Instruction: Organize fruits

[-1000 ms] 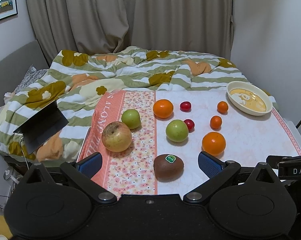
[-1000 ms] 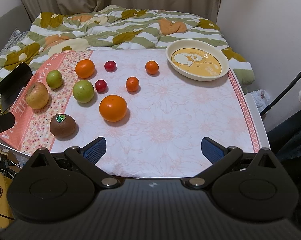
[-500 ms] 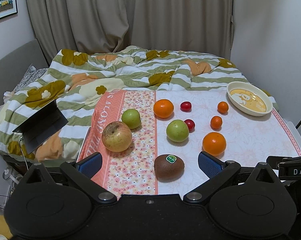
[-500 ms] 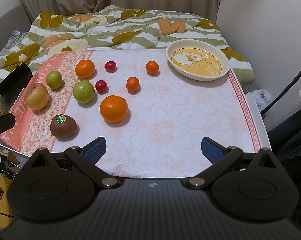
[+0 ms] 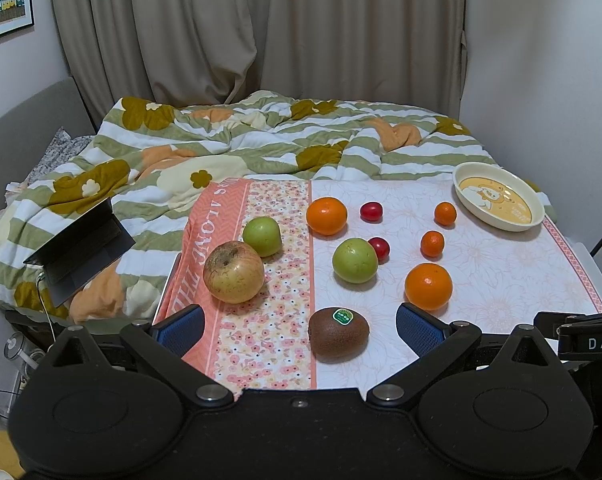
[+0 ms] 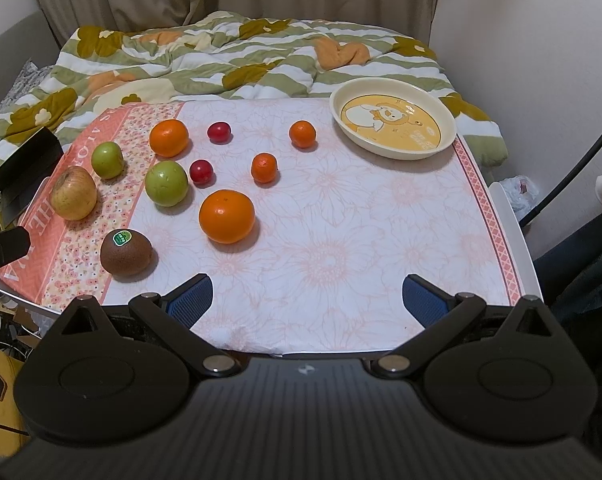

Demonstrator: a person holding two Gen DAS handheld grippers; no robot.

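Fruits loose on tablecloth (image 6: pixel 341 248): kiwi (image 5: pixel 338 334) nearest my left gripper (image 5: pixel 299 326), big orange (image 6: pixel 226 216) ahead of my right gripper (image 6: pixel 307 300). Both grippers spread apart, holding nothing. Cream dish (image 6: pixel 393 124) at far right corner, no fruit in it. Striped floral quilt (image 5: pixel 237 152) behind table, curtains (image 5: pixel 261 28) beyond. Laptop (image 5: pixel 79 250) at left, partly cut off in right view.
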